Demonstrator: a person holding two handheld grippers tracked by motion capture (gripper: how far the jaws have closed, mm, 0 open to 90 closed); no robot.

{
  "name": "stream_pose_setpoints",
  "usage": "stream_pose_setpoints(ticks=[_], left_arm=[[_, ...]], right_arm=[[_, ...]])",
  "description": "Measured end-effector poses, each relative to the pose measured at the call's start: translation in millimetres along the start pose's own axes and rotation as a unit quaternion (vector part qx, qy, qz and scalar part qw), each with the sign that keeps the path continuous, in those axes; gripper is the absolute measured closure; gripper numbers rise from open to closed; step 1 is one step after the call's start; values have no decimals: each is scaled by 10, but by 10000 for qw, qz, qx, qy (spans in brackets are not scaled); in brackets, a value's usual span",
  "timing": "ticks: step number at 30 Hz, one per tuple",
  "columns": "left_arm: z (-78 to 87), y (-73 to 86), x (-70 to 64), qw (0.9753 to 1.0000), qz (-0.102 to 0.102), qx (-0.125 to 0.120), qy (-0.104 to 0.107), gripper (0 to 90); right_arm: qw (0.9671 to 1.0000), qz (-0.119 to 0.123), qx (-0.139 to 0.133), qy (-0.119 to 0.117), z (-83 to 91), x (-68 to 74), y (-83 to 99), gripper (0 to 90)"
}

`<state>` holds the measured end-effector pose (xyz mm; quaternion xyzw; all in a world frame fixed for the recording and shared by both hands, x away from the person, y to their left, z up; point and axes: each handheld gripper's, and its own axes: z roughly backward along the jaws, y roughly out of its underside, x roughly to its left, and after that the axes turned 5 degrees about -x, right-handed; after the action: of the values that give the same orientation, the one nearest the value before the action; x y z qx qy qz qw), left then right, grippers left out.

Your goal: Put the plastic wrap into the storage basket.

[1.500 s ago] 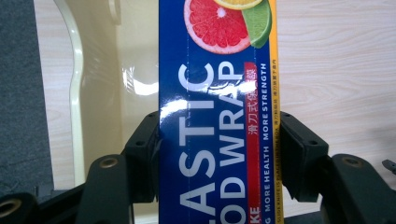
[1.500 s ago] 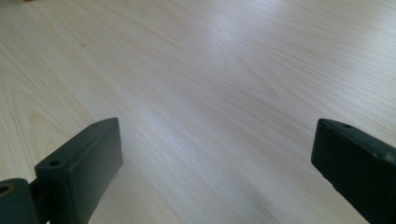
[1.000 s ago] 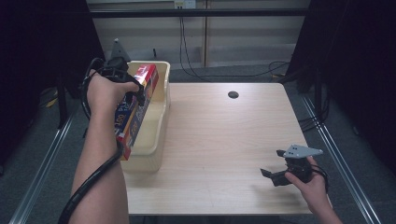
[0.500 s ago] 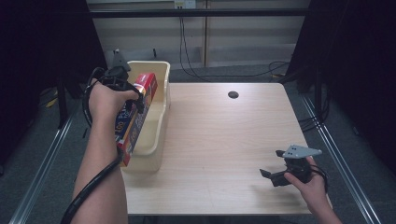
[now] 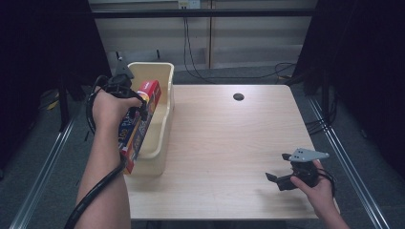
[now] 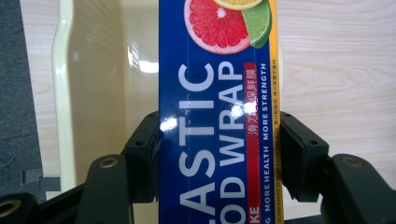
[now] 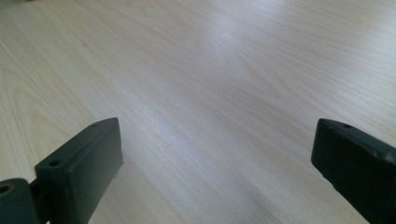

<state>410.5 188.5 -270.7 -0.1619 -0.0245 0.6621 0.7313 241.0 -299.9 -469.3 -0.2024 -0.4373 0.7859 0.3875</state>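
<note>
A long blue, red and yellow plastic food wrap box [image 5: 137, 125] is held over the cream plastic bin [image 5: 162, 119] at the table's left edge. My left gripper [image 5: 136, 106] is shut on the box's middle. In the left gripper view the box [image 6: 217, 116] runs lengthwise between both jaws, which press its two sides, with the bin [image 6: 65, 93] below it. My right gripper [image 5: 277, 180] rests low at the table's front right, open, nothing between its jaws. In the right gripper view my right gripper [image 7: 217, 172] frames bare wood.
The light wooden table [image 5: 229, 143] has a dark round hole [image 5: 238, 97] near its back edge. Cables [image 5: 191, 57] hang behind the table. Metal rails [image 5: 43, 171] run along the floor on both sides.
My left gripper has carried the wrap box slightly leftward and lower over the bin. The right gripper has stayed in place.
</note>
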Motion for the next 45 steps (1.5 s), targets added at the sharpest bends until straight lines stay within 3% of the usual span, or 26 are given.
stream_pose_setpoints(ticks=[27,45], left_arm=[[-283,90,122,9998,109,192,-32,408],[-391,54,139,9994,195,285,-40,405]], right_arm=[[10000,13,36,-6,-11,13,-4,18],[10000,35,62,-40,-24,21,-4,18]])
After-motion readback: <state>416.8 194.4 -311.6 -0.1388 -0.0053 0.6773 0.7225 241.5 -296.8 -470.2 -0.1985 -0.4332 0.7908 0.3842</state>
